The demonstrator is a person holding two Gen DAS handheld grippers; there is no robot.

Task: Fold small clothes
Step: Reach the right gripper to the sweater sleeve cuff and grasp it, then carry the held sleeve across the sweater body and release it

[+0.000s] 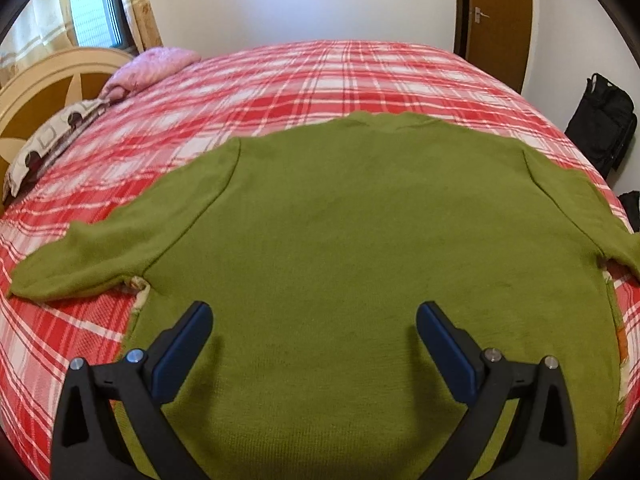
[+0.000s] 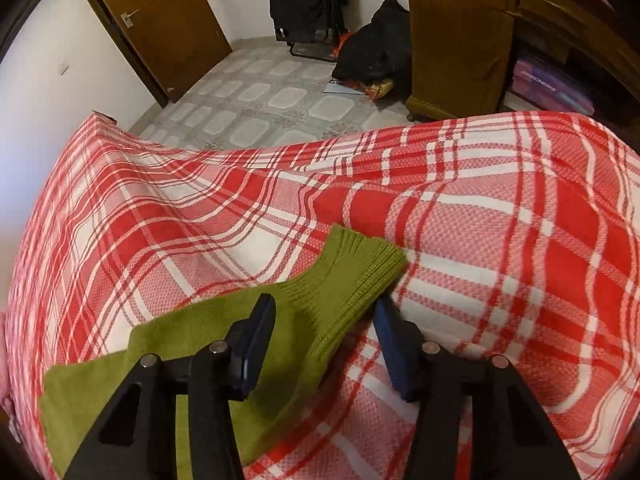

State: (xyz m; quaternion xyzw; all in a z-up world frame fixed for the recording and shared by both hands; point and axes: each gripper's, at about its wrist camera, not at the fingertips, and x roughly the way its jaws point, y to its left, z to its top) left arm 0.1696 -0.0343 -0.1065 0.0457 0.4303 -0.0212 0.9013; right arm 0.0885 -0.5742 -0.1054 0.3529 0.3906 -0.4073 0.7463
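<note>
A green knit sweater [image 1: 360,240] lies flat on the red and white plaid bed cover [image 1: 280,76], both sleeves spread out to the sides. My left gripper [image 1: 314,312] is open and empty, low over the sweater's lower body. In the right wrist view the sweater's sleeve [image 2: 224,340] ends in a ribbed cuff [image 2: 360,272]. My right gripper [image 2: 324,308] is open, its jaws on either side of the sleeve just behind the cuff, one finger [image 2: 260,336] over the fabric and the other [image 2: 394,344] beside its edge.
Pillows [image 1: 152,68] and a headboard [image 1: 52,84] are at the bed's far left. The bed edge drops to a tiled floor [image 2: 260,100]. A wooden door [image 2: 156,24], black bags [image 2: 376,52] and a wooden cabinet [image 2: 460,40] stand beyond it.
</note>
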